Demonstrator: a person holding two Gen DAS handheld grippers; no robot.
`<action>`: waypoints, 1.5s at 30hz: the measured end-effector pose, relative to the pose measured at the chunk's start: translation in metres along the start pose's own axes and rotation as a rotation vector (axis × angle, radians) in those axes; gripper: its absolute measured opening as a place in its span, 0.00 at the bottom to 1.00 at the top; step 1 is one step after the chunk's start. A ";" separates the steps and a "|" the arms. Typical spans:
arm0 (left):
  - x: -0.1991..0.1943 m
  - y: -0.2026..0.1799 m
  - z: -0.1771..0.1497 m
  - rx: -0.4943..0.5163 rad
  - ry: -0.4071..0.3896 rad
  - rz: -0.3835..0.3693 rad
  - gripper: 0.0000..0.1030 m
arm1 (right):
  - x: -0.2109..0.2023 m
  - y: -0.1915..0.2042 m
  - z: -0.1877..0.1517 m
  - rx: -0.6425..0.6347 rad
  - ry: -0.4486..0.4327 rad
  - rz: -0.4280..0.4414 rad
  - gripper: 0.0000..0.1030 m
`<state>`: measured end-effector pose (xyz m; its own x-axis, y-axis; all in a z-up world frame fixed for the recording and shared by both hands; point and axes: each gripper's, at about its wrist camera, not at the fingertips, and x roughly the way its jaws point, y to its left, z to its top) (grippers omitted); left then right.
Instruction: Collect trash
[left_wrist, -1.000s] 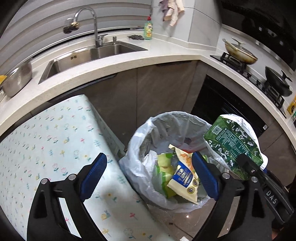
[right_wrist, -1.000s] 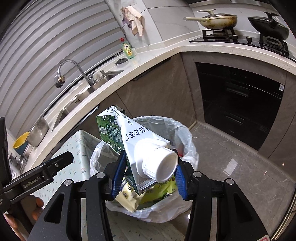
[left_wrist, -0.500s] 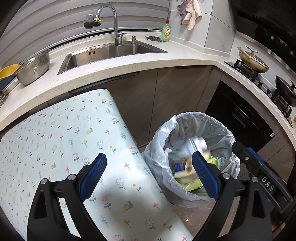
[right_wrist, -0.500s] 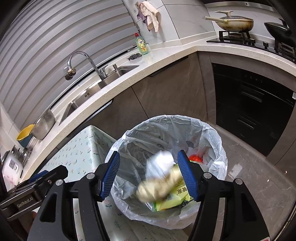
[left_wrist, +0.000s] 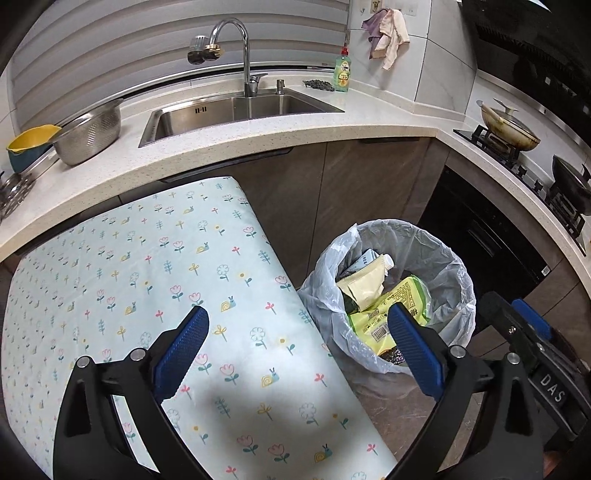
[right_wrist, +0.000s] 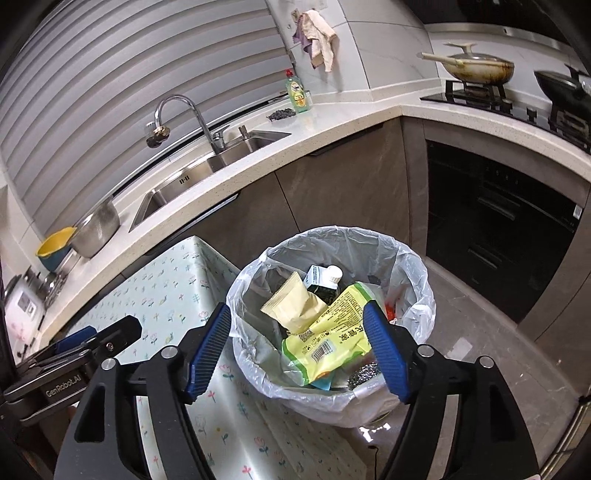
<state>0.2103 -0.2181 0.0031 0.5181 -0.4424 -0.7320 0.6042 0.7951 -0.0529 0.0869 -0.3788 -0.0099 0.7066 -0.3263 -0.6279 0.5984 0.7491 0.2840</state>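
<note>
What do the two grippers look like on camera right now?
Both match: black angular frames with silver screws and blue ribbed finger pads. The left gripper reads "GenRobot.AI" in the right wrist view; the right gripper reads "DAS" in the left wrist view. No cables or sleeves visible.

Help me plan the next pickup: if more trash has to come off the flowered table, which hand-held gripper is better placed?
Left, probably. The left hand-held gripper hangs open over the flowered table, while the right hand-held gripper is open above the trash bin. No trash shows on the visible tabletop.
</note>
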 end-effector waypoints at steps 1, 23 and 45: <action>-0.002 0.000 -0.001 0.000 -0.002 0.004 0.92 | -0.004 0.002 0.000 -0.012 -0.003 -0.004 0.72; -0.039 -0.005 -0.035 0.021 -0.008 0.051 0.93 | -0.051 0.018 -0.025 -0.149 0.024 -0.081 0.89; -0.058 -0.001 -0.063 0.005 -0.011 0.113 0.93 | -0.067 0.022 -0.048 -0.202 0.046 -0.075 0.93</action>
<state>0.1413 -0.1670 0.0029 0.5896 -0.3546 -0.7257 0.5445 0.8381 0.0328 0.0345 -0.3128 0.0031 0.6418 -0.3625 -0.6758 0.5577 0.8255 0.0869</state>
